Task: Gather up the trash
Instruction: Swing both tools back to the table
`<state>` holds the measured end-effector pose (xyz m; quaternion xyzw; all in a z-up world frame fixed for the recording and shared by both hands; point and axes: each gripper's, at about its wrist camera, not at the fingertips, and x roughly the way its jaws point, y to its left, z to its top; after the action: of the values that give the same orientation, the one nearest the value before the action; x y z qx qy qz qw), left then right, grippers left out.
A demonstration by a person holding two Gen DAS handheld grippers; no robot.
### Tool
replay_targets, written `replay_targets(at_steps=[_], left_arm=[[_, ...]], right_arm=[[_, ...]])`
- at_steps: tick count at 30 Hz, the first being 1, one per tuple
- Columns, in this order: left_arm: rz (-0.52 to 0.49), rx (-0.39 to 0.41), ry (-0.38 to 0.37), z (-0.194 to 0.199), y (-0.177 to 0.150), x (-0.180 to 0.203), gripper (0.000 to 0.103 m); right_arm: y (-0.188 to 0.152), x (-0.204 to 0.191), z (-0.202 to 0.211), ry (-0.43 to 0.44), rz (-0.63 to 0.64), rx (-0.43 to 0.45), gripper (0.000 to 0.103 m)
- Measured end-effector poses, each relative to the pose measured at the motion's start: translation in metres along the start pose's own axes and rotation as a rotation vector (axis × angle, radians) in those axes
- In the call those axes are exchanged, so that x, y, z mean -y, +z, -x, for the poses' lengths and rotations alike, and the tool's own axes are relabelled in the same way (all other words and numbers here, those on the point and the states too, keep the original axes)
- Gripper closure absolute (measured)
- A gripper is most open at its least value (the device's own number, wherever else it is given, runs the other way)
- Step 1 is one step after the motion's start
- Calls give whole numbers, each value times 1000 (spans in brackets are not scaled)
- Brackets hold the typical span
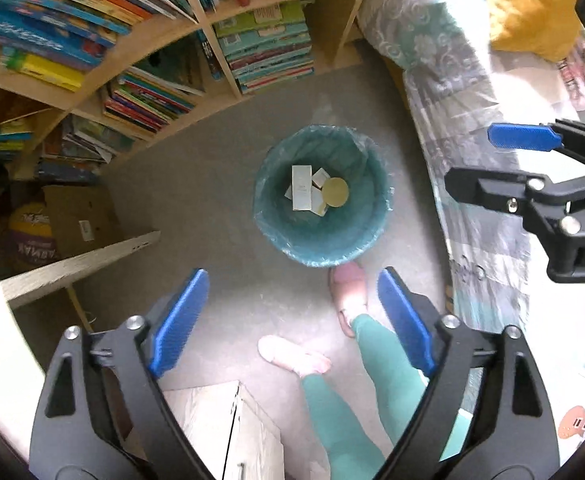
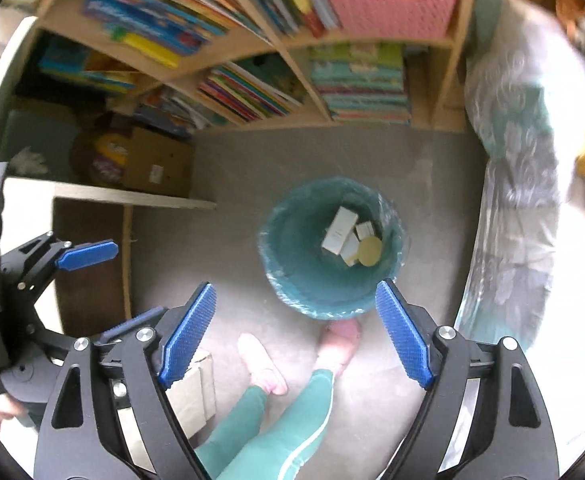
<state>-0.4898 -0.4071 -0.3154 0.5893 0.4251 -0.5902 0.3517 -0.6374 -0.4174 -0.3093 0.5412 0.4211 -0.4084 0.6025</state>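
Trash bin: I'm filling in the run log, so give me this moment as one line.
bin: upright on floor, lined | inside: white boxes, round yellow lid | left claw: open, empty | right claw: open, empty

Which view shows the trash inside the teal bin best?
The left wrist view: it looks almost straight down into the bin, showing the white boxes and round yellow lid sharply. The right wrist view shows them off-centre and blurrier.
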Motion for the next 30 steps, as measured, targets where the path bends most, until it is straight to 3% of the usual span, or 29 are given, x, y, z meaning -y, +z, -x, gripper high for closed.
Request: replay_targets(at_steps=[13, 20, 30], left_arm=[[57, 233, 109, 174, -82, -30, 7], [218, 378, 197, 249, -148, -88, 7], [530, 429, 320, 283, -259, -190, 7]], right_arm=[[-18, -109, 125, 58, 171, 108, 15], [-16, -211, 166, 89, 412, 165, 15], [-17, -371, 157, 152, 725, 149, 15]])
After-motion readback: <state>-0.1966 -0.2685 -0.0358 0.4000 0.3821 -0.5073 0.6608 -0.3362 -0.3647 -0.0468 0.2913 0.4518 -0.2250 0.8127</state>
